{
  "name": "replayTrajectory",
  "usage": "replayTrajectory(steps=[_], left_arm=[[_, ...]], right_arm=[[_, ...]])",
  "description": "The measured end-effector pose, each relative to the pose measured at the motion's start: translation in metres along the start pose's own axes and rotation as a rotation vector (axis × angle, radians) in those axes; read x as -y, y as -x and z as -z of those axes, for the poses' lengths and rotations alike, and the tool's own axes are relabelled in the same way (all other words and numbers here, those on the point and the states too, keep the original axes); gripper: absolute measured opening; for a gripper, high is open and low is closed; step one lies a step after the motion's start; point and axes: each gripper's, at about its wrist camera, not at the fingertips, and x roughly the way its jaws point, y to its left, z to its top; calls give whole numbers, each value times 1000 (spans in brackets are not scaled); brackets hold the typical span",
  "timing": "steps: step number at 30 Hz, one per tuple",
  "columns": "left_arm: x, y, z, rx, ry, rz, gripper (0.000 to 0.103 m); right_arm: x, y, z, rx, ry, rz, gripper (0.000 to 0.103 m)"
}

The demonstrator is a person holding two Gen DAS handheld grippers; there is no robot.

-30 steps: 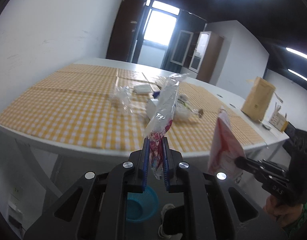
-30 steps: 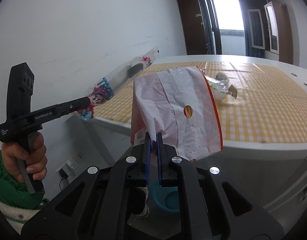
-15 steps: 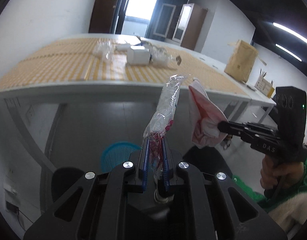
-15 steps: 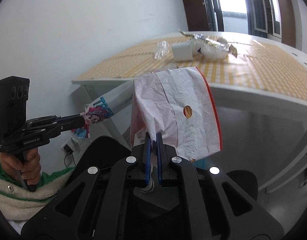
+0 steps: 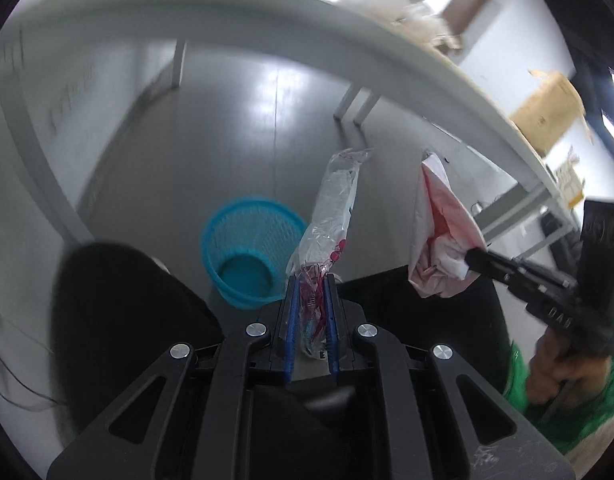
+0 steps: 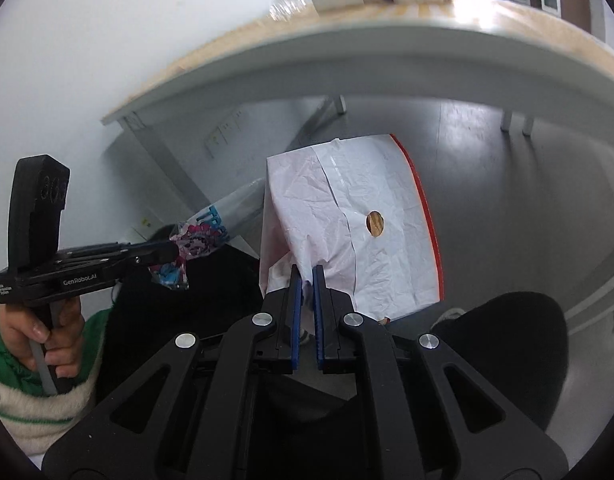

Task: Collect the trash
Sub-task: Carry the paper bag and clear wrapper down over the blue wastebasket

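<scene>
2 grippers, both clamped on trash: the left gripper pinches a clear plastic wrapper (pink print at its lower end), the right gripper a crumpled white bag with a red edge. A blue mesh bin stands on the floor below the table.

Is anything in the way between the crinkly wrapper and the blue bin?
Nothing visible is. The left tool holds the clear wrapper in the air, and the blue bin sits open on the floor just to its left, with bare floor around it.
</scene>
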Motion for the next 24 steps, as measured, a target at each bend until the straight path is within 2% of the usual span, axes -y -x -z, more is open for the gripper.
replayTrajectory(steps=[3,7,16,24], left_arm=[[-14,-22,0,-33,55,-46,11],[-16,-43,-7,-57,68,-106,11],[-43,-107,-37,-195,199,-127,11],[-55,-157,-59,-268,242,-187,11]], right_arm=[[5,-29,1,-41,-13,1,5],[13,-65,0,-100,-39,-7,5],[24,-124,-7,-189,-77,8,5],[40,-174,-8,-270,-92,58,5]])
